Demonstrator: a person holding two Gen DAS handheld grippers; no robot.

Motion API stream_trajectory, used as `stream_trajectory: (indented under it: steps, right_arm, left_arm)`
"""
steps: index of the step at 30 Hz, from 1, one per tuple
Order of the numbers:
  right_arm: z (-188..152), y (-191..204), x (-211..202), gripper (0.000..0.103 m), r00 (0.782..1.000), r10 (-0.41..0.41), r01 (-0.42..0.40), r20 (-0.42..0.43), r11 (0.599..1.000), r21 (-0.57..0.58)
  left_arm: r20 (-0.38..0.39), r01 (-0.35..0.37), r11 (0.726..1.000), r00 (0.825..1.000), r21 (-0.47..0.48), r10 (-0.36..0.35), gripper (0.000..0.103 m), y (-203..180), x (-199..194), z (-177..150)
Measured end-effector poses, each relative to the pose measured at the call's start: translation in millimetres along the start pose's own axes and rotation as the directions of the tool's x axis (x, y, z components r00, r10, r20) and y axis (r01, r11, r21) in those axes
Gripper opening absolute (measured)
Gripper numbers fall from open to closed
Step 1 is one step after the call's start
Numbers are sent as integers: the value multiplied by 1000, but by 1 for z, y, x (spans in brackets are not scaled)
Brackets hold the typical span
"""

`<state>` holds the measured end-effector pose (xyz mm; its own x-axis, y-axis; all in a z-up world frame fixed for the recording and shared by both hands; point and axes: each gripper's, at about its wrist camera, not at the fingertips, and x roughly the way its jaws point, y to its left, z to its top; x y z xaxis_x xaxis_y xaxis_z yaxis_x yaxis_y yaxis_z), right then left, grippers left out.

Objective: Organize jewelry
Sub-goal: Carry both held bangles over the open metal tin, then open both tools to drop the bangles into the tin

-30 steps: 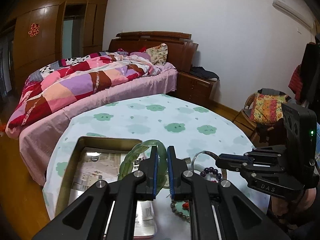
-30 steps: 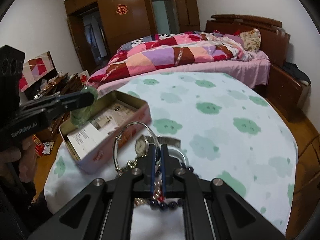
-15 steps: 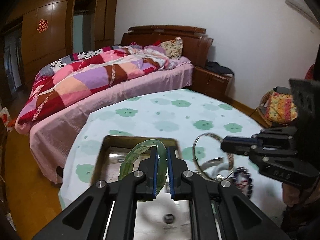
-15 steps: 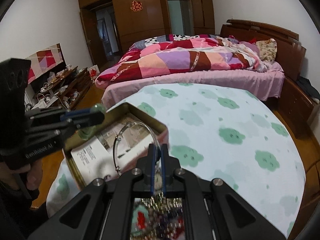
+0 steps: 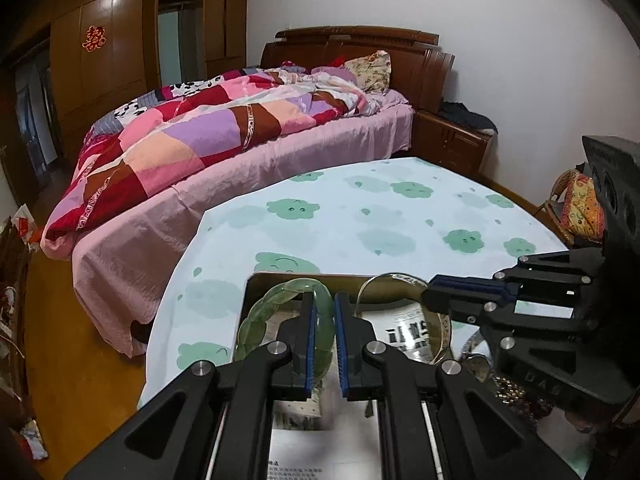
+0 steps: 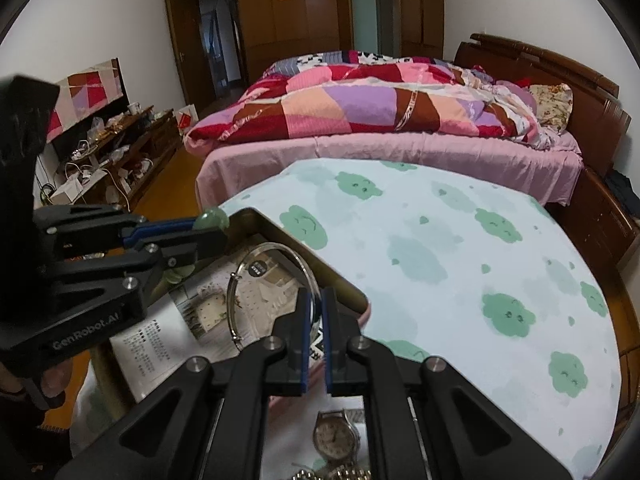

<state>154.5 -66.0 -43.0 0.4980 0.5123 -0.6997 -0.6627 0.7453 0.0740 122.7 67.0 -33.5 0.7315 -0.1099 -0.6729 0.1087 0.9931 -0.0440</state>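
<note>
My left gripper (image 5: 322, 300) is shut on a green jade bangle (image 5: 262, 314), held upright over the open tin box (image 5: 280, 275). In the right wrist view, the left gripper (image 6: 208, 232) hangs over the tin's left corner with the green bangle (image 6: 214, 218) in it. My right gripper (image 6: 316, 296) is shut on a thin silver bangle (image 6: 236, 280), also above the tin (image 6: 308, 250). From the left wrist view, the right gripper (image 5: 430, 294) comes in from the right with the silver bangle (image 5: 396, 278). Printed paper (image 6: 176, 320) lines the tin's bottom.
A wristwatch (image 6: 335, 436) and some chain jewelry (image 5: 506, 392) lie on the round table's cloud-print cloth (image 6: 460, 248), close to me. A bed with a patchwork quilt (image 5: 208, 136) stands just past the table's far edge. A person's hand (image 6: 52, 380) holds the left gripper.
Both grippers have carried their bangles leftward from above the jewelry pile to above the open tin. The beads and watch have slipped out of the left wrist view.
</note>
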Motion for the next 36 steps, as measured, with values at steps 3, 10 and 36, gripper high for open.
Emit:
stream_trajectory:
  steps: [3, 10, 36]
  right_arm:
    - [0, 1, 6, 7, 1000, -7, 7, -14, 1000, 0]
    - [0, 7, 16, 8, 999, -32, 31, -41, 999, -21]
    - [-8, -21, -21, 38, 994, -108, 107, 22, 994, 33]
  left_arm:
    - [-21, -5, 1000, 1000, 3, 5, 8, 2, 6, 0]
    - [-62, -11, 1000, 998, 10, 11, 8, 2, 19, -1]
    - [-17, -76, 997, 997, 4, 76, 65, -5, 0, -8]
